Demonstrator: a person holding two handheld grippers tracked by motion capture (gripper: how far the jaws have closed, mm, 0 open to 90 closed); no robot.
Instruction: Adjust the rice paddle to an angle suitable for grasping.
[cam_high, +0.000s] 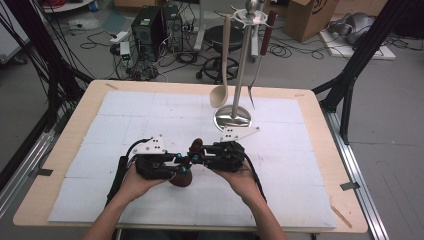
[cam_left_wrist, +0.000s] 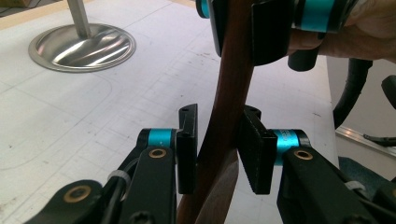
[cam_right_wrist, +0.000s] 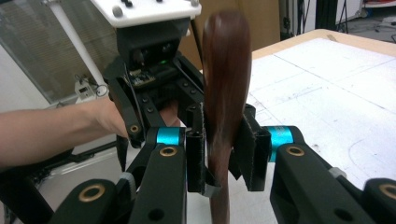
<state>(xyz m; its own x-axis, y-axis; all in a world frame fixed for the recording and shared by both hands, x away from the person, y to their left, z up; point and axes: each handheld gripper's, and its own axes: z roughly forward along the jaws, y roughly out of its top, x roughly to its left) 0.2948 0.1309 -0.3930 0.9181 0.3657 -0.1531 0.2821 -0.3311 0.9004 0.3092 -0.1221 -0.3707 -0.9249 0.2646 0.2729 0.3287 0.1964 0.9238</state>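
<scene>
near the steel stand (ladle hanging), both grippers' jaws clamped on a wooden utensil

- A light wooden bench is standing among cables and boxes, carrying everything here.
- A white sheet marked with faint grid lines is covering most of its top, leaving a bare wooden border.
- A shiny round stand base is sitting on the sheet toward the far side.
</scene>
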